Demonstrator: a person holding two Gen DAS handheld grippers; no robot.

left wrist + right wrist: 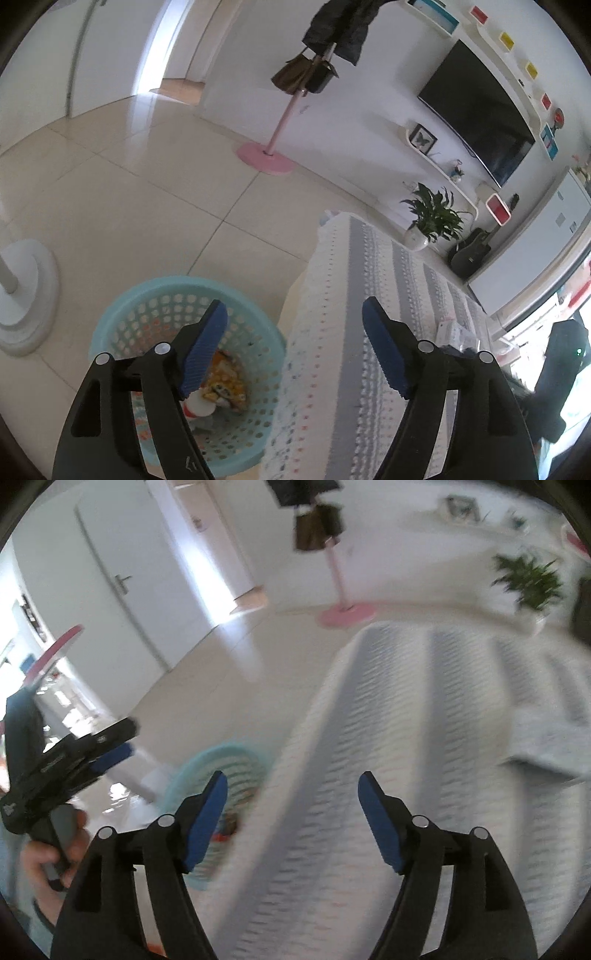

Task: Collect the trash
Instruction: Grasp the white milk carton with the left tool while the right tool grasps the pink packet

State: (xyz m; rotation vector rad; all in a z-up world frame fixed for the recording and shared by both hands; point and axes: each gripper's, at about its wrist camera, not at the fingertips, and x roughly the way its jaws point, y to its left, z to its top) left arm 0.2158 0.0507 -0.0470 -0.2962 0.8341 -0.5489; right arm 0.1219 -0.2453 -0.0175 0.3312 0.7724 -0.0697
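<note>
- Progress, as I judge it: some trash already lies in the teal basket (155,317) on the floor, namely a yellow printed wrapper (225,387) and a white cup-like piece (199,408) at its bottom; so part of the collecting looks done
- The left tongs (295,325) stand wide apart and hold nothing, hovering above the gap between the basket and the counter (369,295); the right tongs (291,797) are likewise spread wide and empty over the striped cloth
- What is left: a few small white and clear packets (456,332) lie on the counter's far right part, near the left tongs' right finger; whether they are trash I cannot tell; the right wrist view is blurred, so nothing more can be made out on the cloth there
- Edges: the counter's draped edge runs just beside the basket rim, with a narrow gap between; anything carried across must clear that edge before dropping
- Open room: bare tiled floor (129,184) spreads beyond the basket; a white fan base (26,295) stands near on its left; the pink coat stand (266,155) and potted plant (432,218) are well apart
</note>
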